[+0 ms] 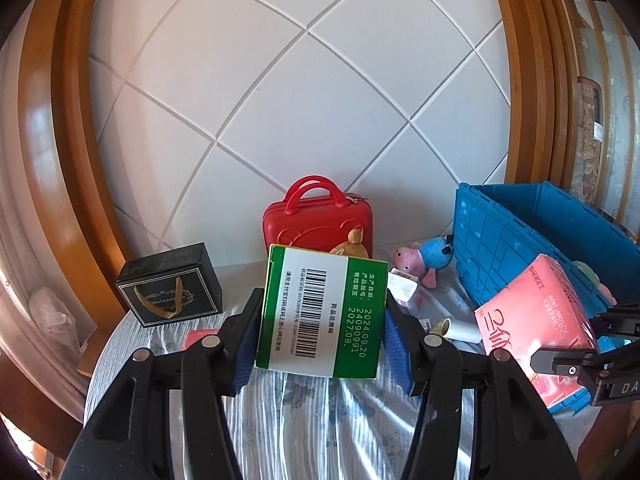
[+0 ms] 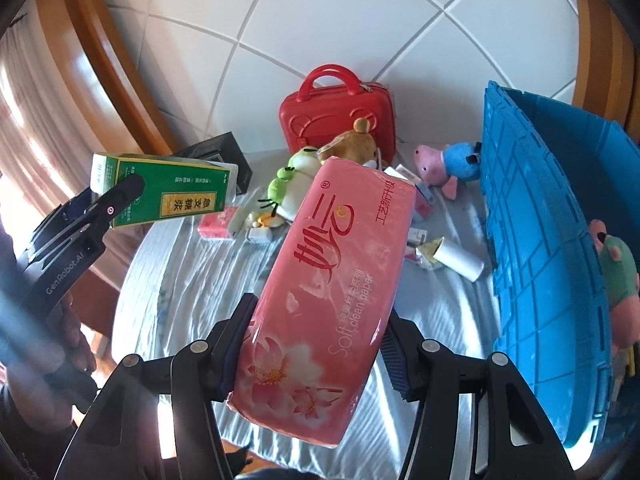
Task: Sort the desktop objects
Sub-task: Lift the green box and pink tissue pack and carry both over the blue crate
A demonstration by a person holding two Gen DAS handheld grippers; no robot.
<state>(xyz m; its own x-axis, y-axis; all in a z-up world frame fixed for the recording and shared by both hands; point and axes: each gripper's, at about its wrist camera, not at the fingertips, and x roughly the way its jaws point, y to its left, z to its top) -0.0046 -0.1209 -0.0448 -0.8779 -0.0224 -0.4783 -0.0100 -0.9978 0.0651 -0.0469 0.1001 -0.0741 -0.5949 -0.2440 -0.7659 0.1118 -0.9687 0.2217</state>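
Observation:
My left gripper [image 1: 322,340] is shut on a green medicine box [image 1: 320,312] with a white barcode label, held above the cloth-covered table [image 1: 288,412]. The same green box [image 2: 168,190] shows at the left of the right wrist view, clamped in the left gripper [image 2: 116,200]. My right gripper [image 2: 316,340] is shut on a pink tissue pack [image 2: 328,276], lifted over the table; the pack [image 1: 532,320] also appears at the right in the left wrist view. A blue crate [image 2: 552,264] stands at the right with a plush toy [image 2: 616,276] inside.
A red mini case [image 2: 340,116] stands by the tiled wall, with a brown bear plush [image 2: 354,146], green frog plush [image 2: 292,184] and pink-and-blue pig plush [image 2: 452,166] near it. A black gift box [image 1: 170,284], a white tube [image 2: 456,258] and small packets [image 2: 218,224] lie on the cloth.

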